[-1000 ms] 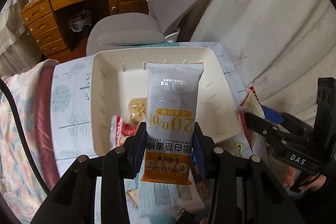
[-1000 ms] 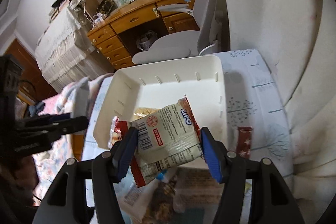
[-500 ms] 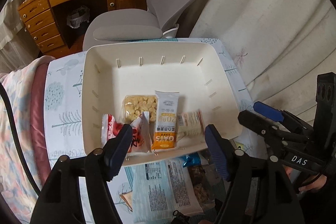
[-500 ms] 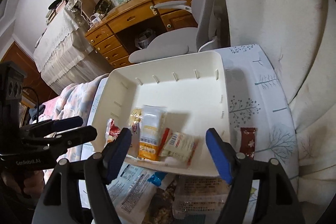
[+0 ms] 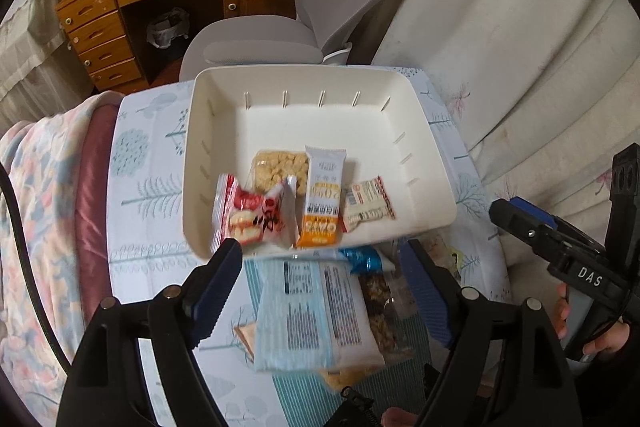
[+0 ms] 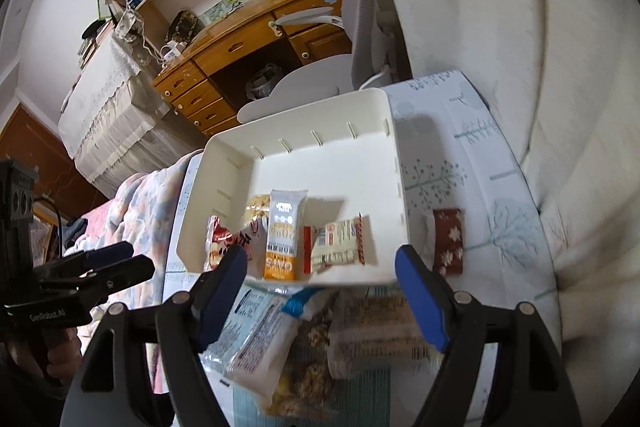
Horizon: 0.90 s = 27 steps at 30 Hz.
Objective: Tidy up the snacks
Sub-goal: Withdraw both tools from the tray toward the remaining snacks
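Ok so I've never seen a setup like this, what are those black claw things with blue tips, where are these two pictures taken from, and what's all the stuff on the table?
Those claws are hand-held grippers, one in each of a person's hands; no robot arm is involved. Each carries a wide-angle camera looking forward along its two fingers, so one picture comes from the left gripper and the other from the right gripper. Each view also catches the other gripper off to the side.

Both grippers are open and hold nothing.

On the tree-patterned tablecloth sits a white bin. Inside it lie a red-and-white snack pack, a clear pack of beige puffs, a grey-and-orange oat bar and a small cream packet. More snack bags wait in front of the bin, and a dark red packet lies on the cloth to its right.
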Available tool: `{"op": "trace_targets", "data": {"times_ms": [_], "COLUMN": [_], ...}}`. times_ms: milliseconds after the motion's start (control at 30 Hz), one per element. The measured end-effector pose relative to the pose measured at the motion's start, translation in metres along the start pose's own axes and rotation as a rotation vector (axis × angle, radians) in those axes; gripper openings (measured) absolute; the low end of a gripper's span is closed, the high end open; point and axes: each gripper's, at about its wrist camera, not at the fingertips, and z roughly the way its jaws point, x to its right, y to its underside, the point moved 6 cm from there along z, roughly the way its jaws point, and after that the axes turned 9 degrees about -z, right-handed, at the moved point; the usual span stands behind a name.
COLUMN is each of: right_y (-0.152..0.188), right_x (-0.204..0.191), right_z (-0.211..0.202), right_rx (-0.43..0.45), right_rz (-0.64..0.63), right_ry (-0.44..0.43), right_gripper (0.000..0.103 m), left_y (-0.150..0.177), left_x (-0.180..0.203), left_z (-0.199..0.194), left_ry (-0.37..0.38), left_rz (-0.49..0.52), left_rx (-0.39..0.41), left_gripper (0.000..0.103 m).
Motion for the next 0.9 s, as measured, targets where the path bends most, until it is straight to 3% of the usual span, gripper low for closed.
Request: {"op": "trace_targets", "data": {"times_ms": [367,500,900], "right_y": [0.053,0.076,0.127], "right_x": [0.015,0.025,0.049], "right_z": [-0.009,-0.001,0.033], "right_rx": [-0.076,-0.121,-0.190], "right_rz": [0.194,0.327,0.699], "right_ry": [-0.077,-0.129,-0.241], "right_gripper": [0.089,0.090,0.091], "left_y": [0.048,0.063,0.083], "left_x": [-0.003,-0.002,-0.008], "left_z": [-0.004,0.005,0.054], "left_ry": [0.005,0.015,-0.011], "left_rz": [-0.010,-0.018,-0.115], "left_rx": [-0.089,-0.145,-0.344], "left_gripper": [0.091,0.096,0.096]}}
